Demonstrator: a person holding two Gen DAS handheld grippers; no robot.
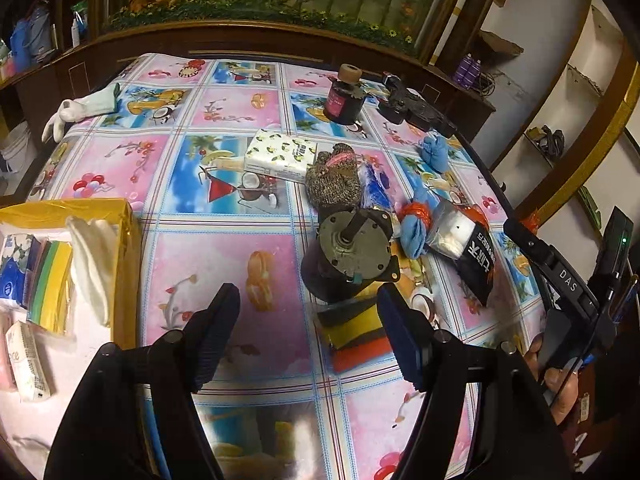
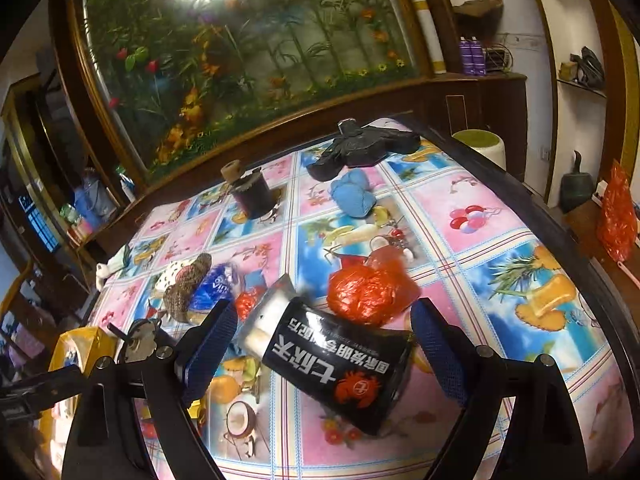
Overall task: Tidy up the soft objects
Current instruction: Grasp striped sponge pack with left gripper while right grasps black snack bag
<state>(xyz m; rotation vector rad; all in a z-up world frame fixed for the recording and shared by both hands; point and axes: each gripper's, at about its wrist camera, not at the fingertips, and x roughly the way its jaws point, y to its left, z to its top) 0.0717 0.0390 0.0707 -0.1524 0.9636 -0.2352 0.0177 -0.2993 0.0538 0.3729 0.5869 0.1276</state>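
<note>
Nearest in the left wrist view, the left gripper (image 1: 308, 332) hangs over the table with its jaws apart and nothing between them. Just beyond its right finger lies a stack of yellow, black and red sponge cloths (image 1: 356, 332), and touching that stack stands a dark cylindrical metal motor with a stub shaft (image 1: 352, 252). At the left edge, a yellow cardboard box (image 1: 120, 216) holds tissue packs, coloured cloths and a white folded cloth (image 1: 94, 264).

In the right wrist view, the right gripper (image 2: 320, 344) is spread wide, its jaws standing either side of a black plastic packet with white lettering and a red crab mark (image 2: 340, 372) without pressing on it. Just behind the packet sits a crumpled red plastic bag (image 2: 368, 292).

Farther out on the flowered pink-and-blue tablecloth (image 1: 224, 264) lie a brown speckled knitted item (image 1: 334, 180) beside a lemon-patterned white tissue pack (image 1: 280, 154), then a bunched blue cloth (image 2: 354, 198), a dark jar with a cork-coloured cap (image 1: 344, 98) and, at the far left corner, a white glove (image 1: 76, 110).
</note>
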